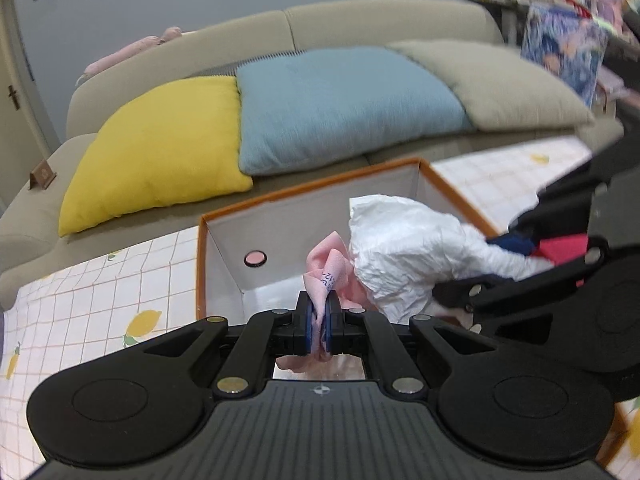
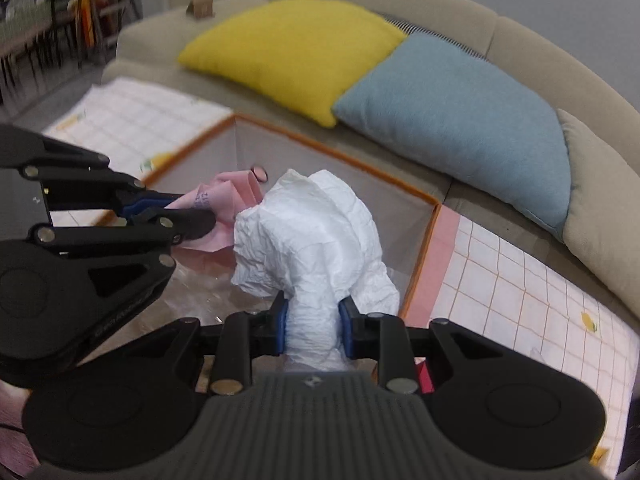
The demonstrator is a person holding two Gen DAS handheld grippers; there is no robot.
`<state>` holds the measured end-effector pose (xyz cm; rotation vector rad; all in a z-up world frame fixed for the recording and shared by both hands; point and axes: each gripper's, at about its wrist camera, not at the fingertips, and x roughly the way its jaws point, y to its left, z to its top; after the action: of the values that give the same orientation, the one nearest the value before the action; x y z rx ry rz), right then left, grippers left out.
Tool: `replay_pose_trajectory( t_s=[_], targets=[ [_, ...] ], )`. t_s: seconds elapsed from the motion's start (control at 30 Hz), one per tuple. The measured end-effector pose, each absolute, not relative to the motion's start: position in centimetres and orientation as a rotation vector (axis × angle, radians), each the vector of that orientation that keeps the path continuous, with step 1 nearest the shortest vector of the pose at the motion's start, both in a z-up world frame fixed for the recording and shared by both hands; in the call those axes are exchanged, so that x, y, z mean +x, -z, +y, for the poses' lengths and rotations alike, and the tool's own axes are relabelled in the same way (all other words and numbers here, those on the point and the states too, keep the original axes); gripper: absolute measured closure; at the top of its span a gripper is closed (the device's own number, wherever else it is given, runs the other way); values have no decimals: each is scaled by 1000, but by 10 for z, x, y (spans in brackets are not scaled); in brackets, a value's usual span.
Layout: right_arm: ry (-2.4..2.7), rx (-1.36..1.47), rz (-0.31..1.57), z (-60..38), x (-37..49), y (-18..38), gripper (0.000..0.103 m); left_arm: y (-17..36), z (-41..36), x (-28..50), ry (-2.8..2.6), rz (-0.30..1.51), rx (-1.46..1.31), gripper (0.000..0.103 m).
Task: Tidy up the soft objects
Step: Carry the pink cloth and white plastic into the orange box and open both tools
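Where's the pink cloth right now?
The pink cloth is pinched in the left gripper, over the orange-rimmed box, just left of the white bundle.

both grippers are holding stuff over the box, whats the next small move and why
Probably lower both a little into the orange-rimmed box and open. The left gripper is shut on the pink cloth, the right gripper on the white crumpled bundle, and both items already hang over the box's opening, so releasing should drop them inside.
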<state>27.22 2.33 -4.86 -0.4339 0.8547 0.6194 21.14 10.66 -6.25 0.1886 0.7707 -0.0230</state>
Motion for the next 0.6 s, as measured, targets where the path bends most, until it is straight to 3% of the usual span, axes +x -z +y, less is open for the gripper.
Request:
replay_pose_trajectory(
  t_s=[0.37, 0.57, 0.6],
  targets=[
    [-682, -619, 859, 45, 285, 75, 72, 88, 108, 224, 21, 864, 245, 95],
    [-680, -650, 863, 48, 294, 81, 65, 93, 107, 229, 10, 882, 284, 87],
    [-681, -650, 862, 47, 295, 82, 63, 92, 107, 229, 5, 879, 285, 81]
  ],
)
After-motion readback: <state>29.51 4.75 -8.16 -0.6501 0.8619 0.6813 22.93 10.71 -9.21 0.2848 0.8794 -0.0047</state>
